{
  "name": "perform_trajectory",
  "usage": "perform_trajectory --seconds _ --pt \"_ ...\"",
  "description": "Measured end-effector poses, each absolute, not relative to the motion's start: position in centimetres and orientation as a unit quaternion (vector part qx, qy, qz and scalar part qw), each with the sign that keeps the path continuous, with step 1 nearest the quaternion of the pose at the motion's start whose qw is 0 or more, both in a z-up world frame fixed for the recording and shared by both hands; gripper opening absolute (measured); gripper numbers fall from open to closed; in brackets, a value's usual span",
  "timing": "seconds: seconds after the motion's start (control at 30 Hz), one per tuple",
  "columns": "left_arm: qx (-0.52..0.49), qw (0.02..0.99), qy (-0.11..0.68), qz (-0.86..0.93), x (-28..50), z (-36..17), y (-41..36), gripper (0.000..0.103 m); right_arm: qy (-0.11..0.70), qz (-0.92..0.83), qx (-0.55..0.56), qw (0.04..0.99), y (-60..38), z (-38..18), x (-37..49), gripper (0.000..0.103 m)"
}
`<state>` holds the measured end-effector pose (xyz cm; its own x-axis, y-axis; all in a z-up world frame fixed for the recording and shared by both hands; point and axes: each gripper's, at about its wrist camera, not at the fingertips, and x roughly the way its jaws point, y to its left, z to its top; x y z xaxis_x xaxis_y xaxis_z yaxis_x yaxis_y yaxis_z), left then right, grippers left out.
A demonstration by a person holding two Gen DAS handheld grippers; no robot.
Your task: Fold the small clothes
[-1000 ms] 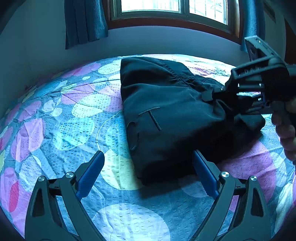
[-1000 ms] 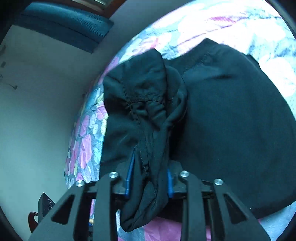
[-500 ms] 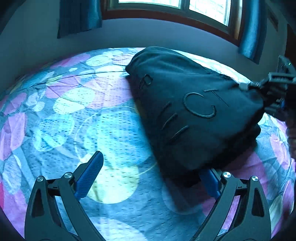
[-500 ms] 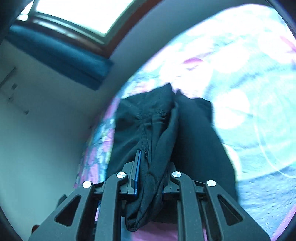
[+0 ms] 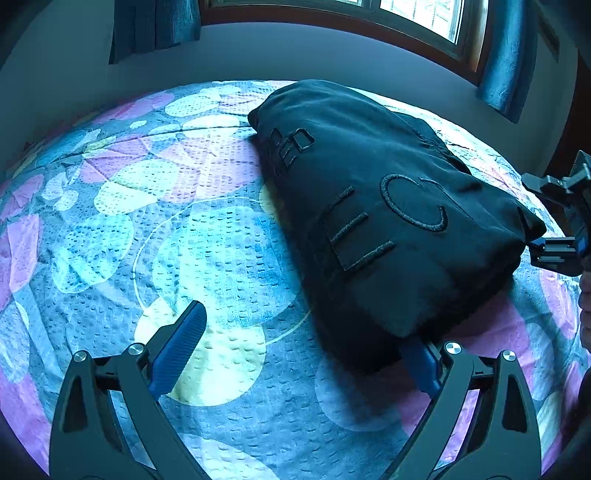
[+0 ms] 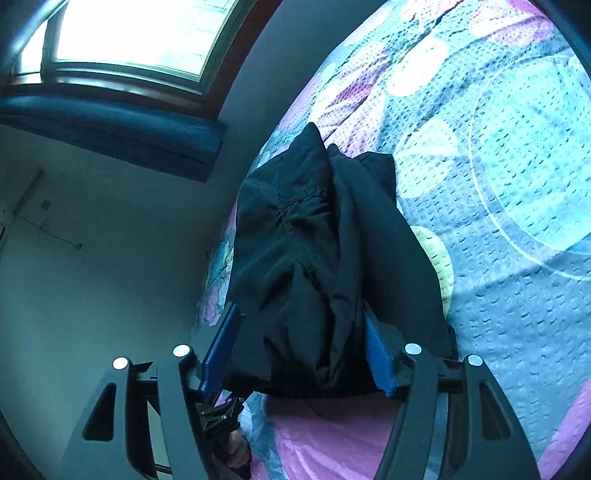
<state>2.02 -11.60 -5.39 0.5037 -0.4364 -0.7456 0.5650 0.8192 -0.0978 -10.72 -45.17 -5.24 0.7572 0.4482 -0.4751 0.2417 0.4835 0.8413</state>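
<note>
Right gripper [image 6: 299, 354] has just been opening, its jaws apart, letting go the folded black garment [image 5: 376, 221] toward the bedspread's [image 5: 184, 229] right edge; left gripper [image 5: 295, 354] gapes beside it; next, seemingly, withdrawing cleanly.

We're in a bedroom in someone's home. Filling the frame is a bed [image 5: 184, 240] under a quilted bedspread [image 5: 229, 435] printed with big pastel circles in pink, blue and yellow. At the far side a plain wall [image 5: 258, 51] rises to a wood-framed window [image 5: 424, 22] with daylight pouring through, and dark blue curtains [image 5: 155, 26] hang at both its left and right edges.
</note>
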Motion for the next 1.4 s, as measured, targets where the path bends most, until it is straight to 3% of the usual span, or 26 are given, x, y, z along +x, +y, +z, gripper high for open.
perform_trajectory --seconds 0.07,0.13,0.17,0.23,0.43,0.9,1.4 --pt "0.078 0.862 0.41 -0.289 2.2 -5.5 -11.6 0.097 0.353 0.062 0.487 0.796 -44.5 -5.1 -10.3 0.066" --pt "0.075 0.861 0.411 -0.288 2.2 -5.5 -11.6 0.097 0.364 0.043 0.46 0.809 -43.9 -5.1 -10.2 0.041" --pt "0.075 0.862 0.411 -0.287 2.2 -5.4 -11.6 0.097 0.37 0.036 0.446 0.814 -43.7 -5.1 -10.1 0.021" --pt "0.076 0.863 0.41 -0.285 2.2 -5.4 -11.6 0.097 0.368 0.029 0.431 0.824 -43.6 -4.9 -10.7 0.016" --pt "0.075 0.856 0.417 -0.296 2.5 -5.6 -12.1 0.097 0.334 0.012 0.407 0.85 -44.3 -3.2 -13.7 0.014" --pt "0.063 0.843 0.437 -0.308 3.3 -6.1 -12.2 0.098 0.334 0.027 0.489 0.805 -46.6 -9.8 -14.9 0.014" --pt "0.054 0.839 0.443 -0.312 3.5 -6.3 -11.9 0.098 0.319 0.037 0.508 0.799 -46.6 -10.6 -15.2 0.016"
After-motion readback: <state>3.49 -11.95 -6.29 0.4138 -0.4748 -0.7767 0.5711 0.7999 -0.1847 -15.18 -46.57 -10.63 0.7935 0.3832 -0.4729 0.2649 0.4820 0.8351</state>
